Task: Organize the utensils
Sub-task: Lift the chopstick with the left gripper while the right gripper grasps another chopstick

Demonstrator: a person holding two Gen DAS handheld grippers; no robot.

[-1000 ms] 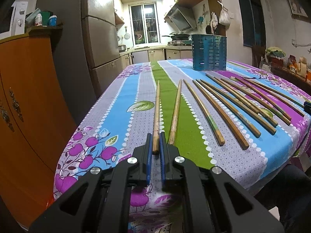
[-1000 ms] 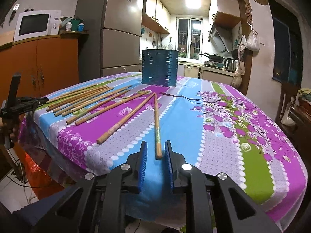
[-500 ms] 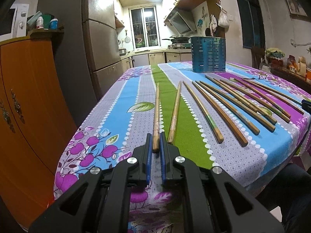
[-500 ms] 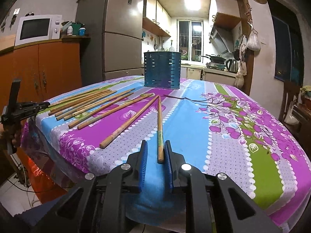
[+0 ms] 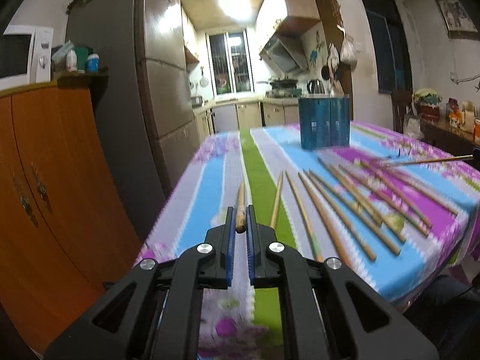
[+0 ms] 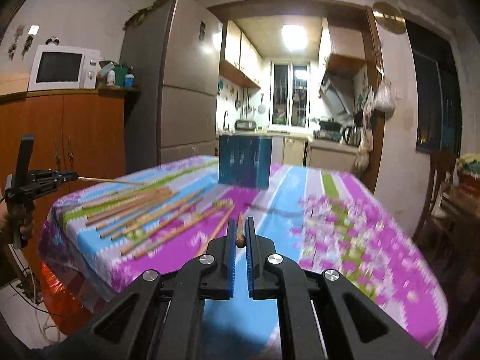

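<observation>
My left gripper [image 5: 240,220] is shut on a wooden chopstick [image 5: 240,207] and holds it above the table, pointing forward. My right gripper [image 6: 240,231] is shut on another chopstick [image 6: 240,232], seen end-on and lifted. That chopstick also shows in the left wrist view [image 5: 432,159], held in from the right. The left gripper shows in the right wrist view [image 6: 64,177] with its chopstick [image 6: 111,181] sticking out. Several chopsticks [image 5: 345,207] lie in a row on the flowered tablecloth [image 5: 216,180]. A blue slotted utensil holder [image 5: 324,122] stands at the table's far end, and shows in the right wrist view [image 6: 245,165].
An orange cabinet [image 5: 45,186] with a microwave [image 6: 60,67] on it stands left of the table, beside a tall fridge [image 6: 180,90]. A chair [image 6: 441,192] and a sideboard stand on the right. Both views are blurred by motion.
Both grippers have closed on a chopstick each and lifted them off the cloth. Both views have risen and tilted; the table sits lower in the frames.
</observation>
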